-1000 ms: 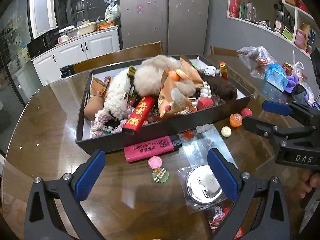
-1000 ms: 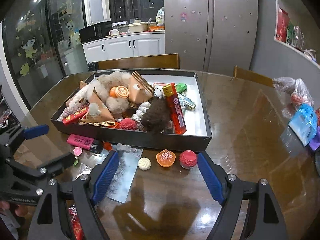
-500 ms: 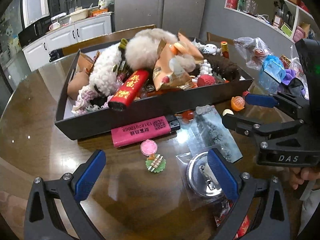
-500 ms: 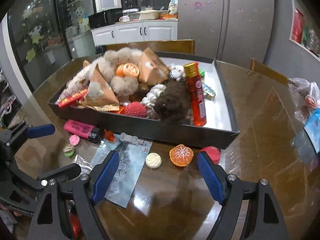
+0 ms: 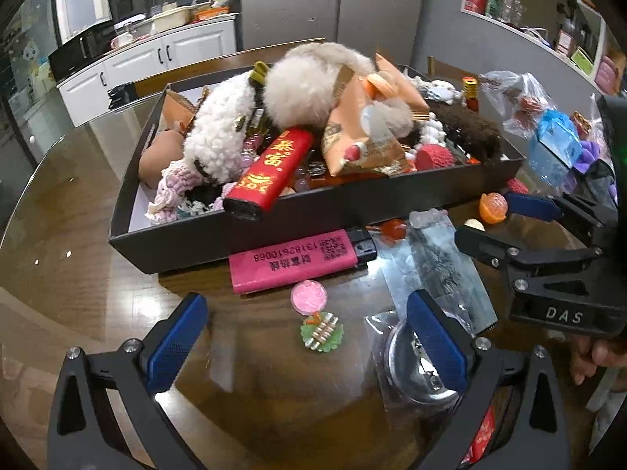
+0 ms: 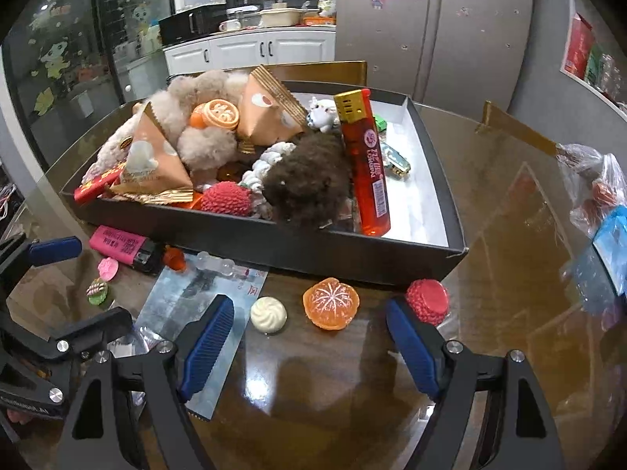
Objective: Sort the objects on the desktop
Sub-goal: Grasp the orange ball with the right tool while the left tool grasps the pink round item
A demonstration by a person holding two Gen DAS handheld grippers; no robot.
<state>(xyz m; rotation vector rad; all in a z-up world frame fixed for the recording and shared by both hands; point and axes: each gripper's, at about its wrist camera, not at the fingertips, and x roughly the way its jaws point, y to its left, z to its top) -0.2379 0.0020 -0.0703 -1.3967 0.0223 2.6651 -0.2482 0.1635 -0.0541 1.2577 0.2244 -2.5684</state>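
Observation:
A black tray (image 5: pixel 219 237) (image 6: pixel 250 241) full of plush toys, snack packets and lighters sits on the glass-topped wooden table. In front of it lie a pink lighter (image 5: pixel 292 260) (image 6: pixel 117 243), a pink sweet (image 5: pixel 308 295), a green sweet (image 5: pixel 322 331), a picture card (image 5: pixel 446 270) and a bagged metal disc (image 5: pixel 415 368). My left gripper (image 5: pixel 305 338) is open, low over the green sweet. My right gripper (image 6: pixel 309 340) is open, just before a white sweet (image 6: pixel 268 313), an orange sweet (image 6: pixel 331 303) and a red sweet (image 6: pixel 427 300).
Plastic bags and a blue packet (image 5: pixel 556 145) (image 6: pixel 611 235) lie at the table's right. A wooden chair back (image 6: pixel 313 72) stands behind the tray. Kitchen cabinets (image 5: pixel 149 66) and a fridge (image 6: pixel 431 27) are beyond.
Both grippers have moved forward and lower toward the table, so the tray and the small objects in front of it look nearer. Both stay open and empty.

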